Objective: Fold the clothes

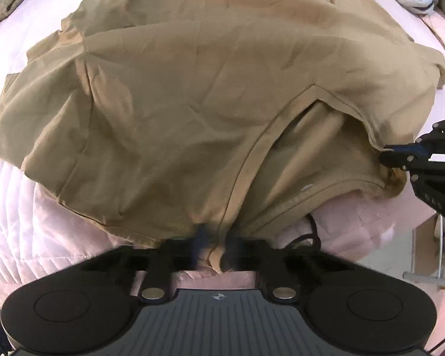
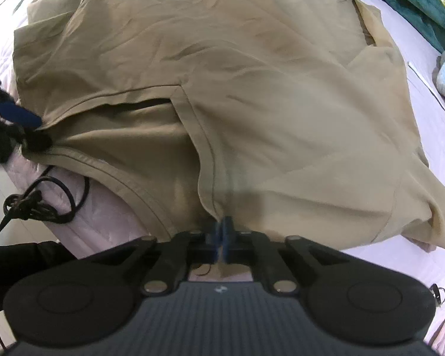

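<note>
Pale quilt [image 1: 29,231] under tan shirt [image 1: 192,103], both jaws seemingly pinching its neckline, steeply down.

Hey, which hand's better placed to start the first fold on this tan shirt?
Neither clearly: left tongs and right tongs both pinch the tan shirt at its neckline. Likely they lift together.
</note>
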A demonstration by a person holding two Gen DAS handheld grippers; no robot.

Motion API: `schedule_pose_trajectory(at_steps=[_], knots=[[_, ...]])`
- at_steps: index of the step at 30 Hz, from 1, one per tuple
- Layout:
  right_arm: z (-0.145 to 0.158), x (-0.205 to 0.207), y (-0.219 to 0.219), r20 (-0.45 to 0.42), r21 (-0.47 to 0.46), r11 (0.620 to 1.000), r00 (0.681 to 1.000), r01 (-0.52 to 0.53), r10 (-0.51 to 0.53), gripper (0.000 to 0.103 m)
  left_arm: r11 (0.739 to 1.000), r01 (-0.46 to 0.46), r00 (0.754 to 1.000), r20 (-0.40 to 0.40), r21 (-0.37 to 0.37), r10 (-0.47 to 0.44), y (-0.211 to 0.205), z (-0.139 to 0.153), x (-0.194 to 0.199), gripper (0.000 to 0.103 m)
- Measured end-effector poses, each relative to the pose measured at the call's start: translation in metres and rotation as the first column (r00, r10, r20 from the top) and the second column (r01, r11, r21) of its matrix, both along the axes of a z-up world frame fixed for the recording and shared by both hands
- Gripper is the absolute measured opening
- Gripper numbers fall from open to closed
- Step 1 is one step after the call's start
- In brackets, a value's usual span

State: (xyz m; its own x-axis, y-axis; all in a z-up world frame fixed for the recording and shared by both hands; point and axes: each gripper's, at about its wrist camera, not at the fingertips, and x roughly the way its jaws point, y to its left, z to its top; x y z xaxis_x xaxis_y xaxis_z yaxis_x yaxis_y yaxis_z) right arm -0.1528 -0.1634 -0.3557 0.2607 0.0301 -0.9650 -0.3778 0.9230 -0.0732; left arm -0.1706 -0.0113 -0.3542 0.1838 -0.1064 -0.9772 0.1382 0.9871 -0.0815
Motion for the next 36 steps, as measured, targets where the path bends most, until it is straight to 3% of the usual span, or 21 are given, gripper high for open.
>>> schedule_pose_trajectory(at_steps=[5, 14, 16, 18, 20, 21, 22, 24, 28, 32, 36], knots=[[0.015, -0.017, -0.007, -0.002, 0.003, 1.0, 1.0, 0.007, -0.007, 0.001, 0.991, 0.13, 0.992, 0.005, -0.023, -0.129, 0.003, 0.014, -0.009, 0.002], [0.026, -0.04, -0.007, -0.028, 0.021, 1.0, 1.0, -0.001, 0.002, 0.001, 0.982, 0.188, 0.982, -0.014, -0.024, -0.188, 0.014, 0.03, -0.024, 0.002], [0.024, -0.036, -0.007, -0.045, 0.022, 1.0, 0.999, 0.001, 0.0, 0.006, 0.979, 0.204, 0.979, -0.024, -0.02, -0.204, 0.014, 0.032, -0.023, 0.002], [0.029, -0.032, -0.011, -0.054, 0.023, 0.999, 0.998, 0.03, -0.028, 0.012, 0.979, 0.204, 0.978, -0.034, -0.019, -0.204, 0.019, 0.039, -0.017, 0.011], [0.041, -0.03, -0.012, -0.046, 0.01, 0.999, 0.998, 0.051, -0.051, 0.025, 0.982, 0.189, 0.982, -0.026, -0.03, -0.19, 0.024, 0.057, -0.013, 0.014], [0.05, -0.03, -0.016, -0.032, 0.003, 0.998, 0.998, 0.06, -0.06, 0.036, 0.982, 0.187, 0.982, -0.021, -0.022, -0.187, 0.024, 0.063, -0.016, 0.02], [0.058, -0.026, -0.024, -0.022, 0.0, 0.998, 0.997, 0.069, -0.069, 0.044, 0.983, 0.184, 0.983, -0.014, -0.014, -0.185, 0.025, 0.072, -0.016, 0.026], [0.078, -0.014, -0.031, -0.002, -0.013, 0.996, 0.996, 0.089, -0.089, 0.049, 0.986, 0.169, 0.985, 0.016, -0.006, -0.169, 0.029, 0.098, -0.007, 0.05], [0.121, 0.018, -0.033, 0.072, -0.067, 0.991, 0.991, 0.114, -0.109, 0.05, 0.991, 0.131, 0.987, 0.096, -0.025, -0.128, 0.037, 0.158, 0.034, 0.055], [0.173, 0.052, -0.031, 0.15, -0.058, 0.989, 0.98, 0.138, -0.128, 0.051, 0.993, 0.109, 0.98, 0.174, -0.04, -0.101, 0.044, 0.232, 0.086, 0.055], [0.223, 0.085, -0.051, 0.226, -0.025, 0.987, 0.962, 0.161, -0.151, 0.055, 0.989, 0.051, 0.978, 0.207, -0.138, -0.021, 0.056, 0.303, 0.128, 0.059]])
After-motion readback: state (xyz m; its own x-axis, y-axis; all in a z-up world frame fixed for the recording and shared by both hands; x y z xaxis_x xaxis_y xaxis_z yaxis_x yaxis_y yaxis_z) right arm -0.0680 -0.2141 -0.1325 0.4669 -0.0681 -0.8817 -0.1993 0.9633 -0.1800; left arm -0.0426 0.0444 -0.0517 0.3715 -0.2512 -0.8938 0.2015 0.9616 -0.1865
